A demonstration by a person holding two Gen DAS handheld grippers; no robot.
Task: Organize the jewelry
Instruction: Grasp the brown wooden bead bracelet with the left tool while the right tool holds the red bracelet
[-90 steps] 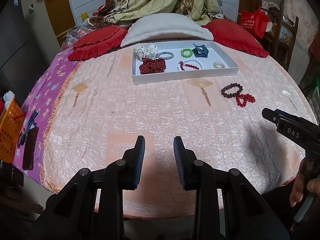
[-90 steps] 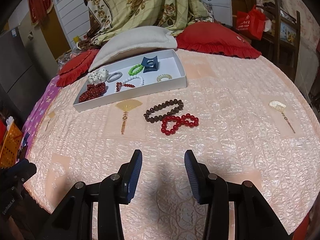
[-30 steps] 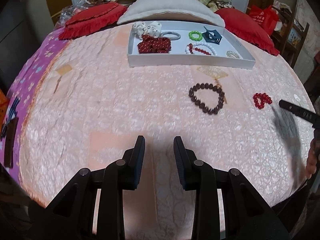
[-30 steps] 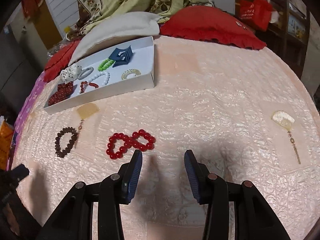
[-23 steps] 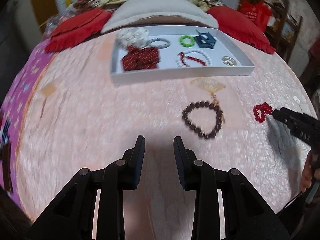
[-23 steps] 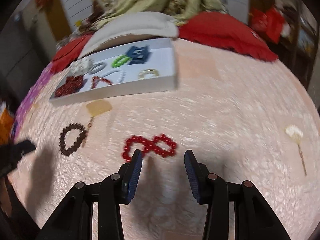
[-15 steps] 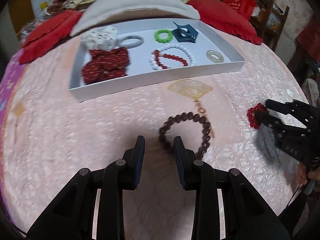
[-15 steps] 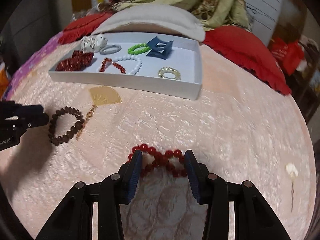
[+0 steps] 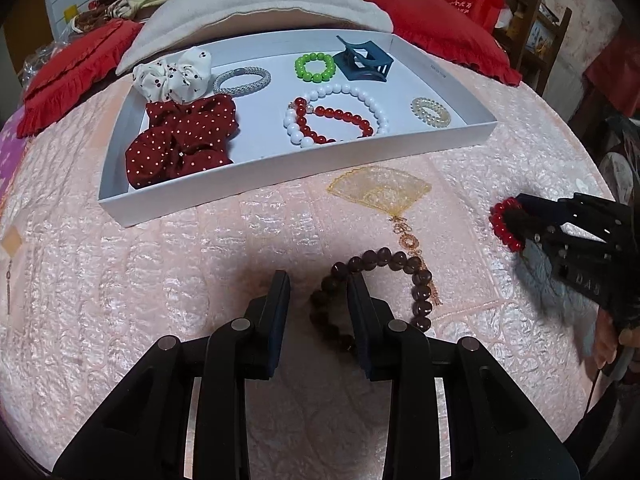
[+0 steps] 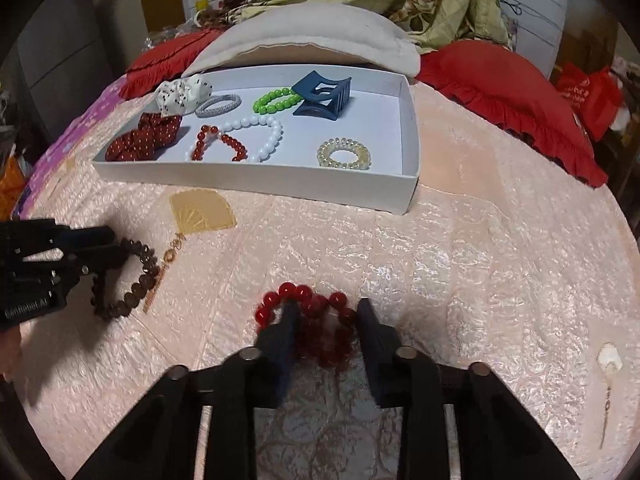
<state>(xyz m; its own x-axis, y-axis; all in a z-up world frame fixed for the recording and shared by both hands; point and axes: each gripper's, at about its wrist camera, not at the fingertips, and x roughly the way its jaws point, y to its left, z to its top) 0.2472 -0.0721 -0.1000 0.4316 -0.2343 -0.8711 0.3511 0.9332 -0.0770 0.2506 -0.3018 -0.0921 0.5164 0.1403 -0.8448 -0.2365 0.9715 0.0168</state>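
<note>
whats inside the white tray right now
In the white tray: two scrunchies, silver hair tie, green bracelet, blue claw clip, white-and-red beads, pale coil tie. Anything under the scrunchies is hidden.

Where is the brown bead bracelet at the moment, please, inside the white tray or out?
Out. The brown bead bracelet lies on the pink bedspread, in front of the white tray.

"DAS" on right gripper (image 9: 516,220) body, partial "…Robot.AI" on left gripper (image 10: 116,248) – rest unreadable
</note>
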